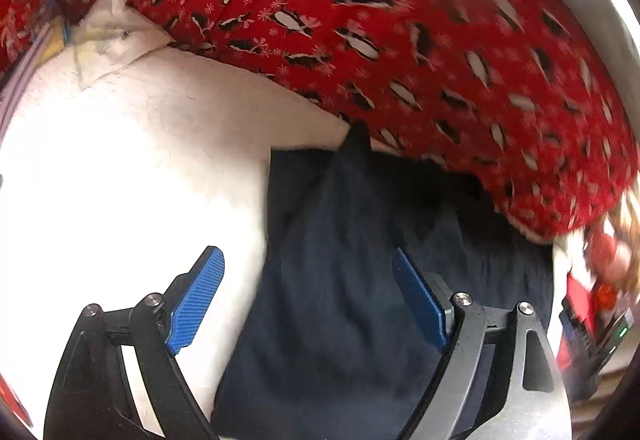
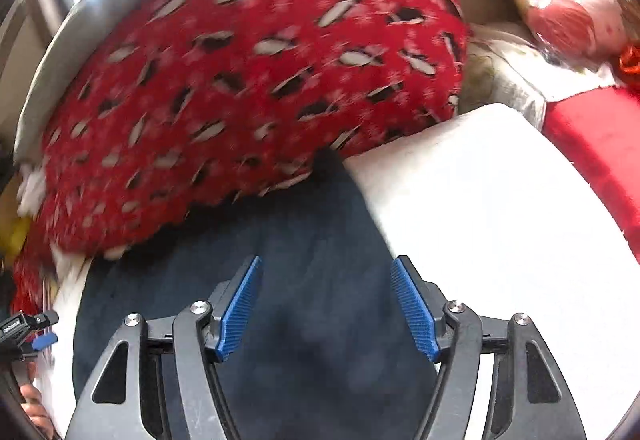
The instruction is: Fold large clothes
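White surface (image 1: 132,176) beside navy garment (image 1: 340,260) edge

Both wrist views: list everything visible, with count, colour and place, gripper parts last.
Garment: one, dark navy, flat on the white surface below both grippers.
Blanket: one, red with a black-and-white print, beyond the garment.
White surface: one, under the garment.
Red cushion: one, right edge of the right view.
Left gripper: blue pads, open, nothing held.
Right gripper: blue pads, open, nothing held.
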Tool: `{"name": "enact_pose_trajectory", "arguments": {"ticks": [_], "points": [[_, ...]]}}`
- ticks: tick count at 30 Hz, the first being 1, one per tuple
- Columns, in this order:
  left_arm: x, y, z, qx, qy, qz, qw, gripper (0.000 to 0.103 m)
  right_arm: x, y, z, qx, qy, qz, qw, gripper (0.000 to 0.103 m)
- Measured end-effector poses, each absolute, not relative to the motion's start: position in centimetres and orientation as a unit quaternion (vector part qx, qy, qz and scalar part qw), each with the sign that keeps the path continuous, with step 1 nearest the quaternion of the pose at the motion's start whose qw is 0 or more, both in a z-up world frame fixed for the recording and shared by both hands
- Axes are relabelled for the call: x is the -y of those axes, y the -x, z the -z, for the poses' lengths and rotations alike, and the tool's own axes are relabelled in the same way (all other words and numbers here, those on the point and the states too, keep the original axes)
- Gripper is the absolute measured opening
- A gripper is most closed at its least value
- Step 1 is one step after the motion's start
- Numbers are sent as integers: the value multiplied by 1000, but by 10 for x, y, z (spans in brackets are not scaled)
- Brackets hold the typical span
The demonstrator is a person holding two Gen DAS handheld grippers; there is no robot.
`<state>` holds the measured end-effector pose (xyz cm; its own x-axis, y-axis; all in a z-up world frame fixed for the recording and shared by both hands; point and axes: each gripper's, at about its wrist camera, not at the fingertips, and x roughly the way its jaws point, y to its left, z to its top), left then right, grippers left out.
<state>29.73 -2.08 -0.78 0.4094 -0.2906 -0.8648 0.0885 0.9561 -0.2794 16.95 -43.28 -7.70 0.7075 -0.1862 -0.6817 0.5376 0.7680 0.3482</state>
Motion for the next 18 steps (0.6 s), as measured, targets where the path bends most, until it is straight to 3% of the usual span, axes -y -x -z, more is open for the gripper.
{"name": "enact_pose_trajectory", "arguments": {"ticks": [3, 6, 8, 10, 14, 18], "points": [[37, -317, 22, -547, 92, 101, 826, 86, 434, -176, 87, -329, -270, 202, 882, 69], [53, -329, 61, -582, 41, 59, 810, 87, 437, -201, 125, -407, -251, 223, 849, 69], [54, -335, 93, -613, 35, 44, 788, 91, 431, -200, 123, -390, -224, 234, 862, 69], [48, -333, 89, -593, 51, 50, 802, 93, 426, -200, 115, -399, -210, 245, 858, 67], [38, -329, 80, -600, 64, 81, 793, 93, 402, -171, 83, -325, -181, 228, 900, 68], [8, -313, 64, -590, 120, 113, 791, 93, 378, -156, 78, -323, -168, 185, 913, 68]]}}
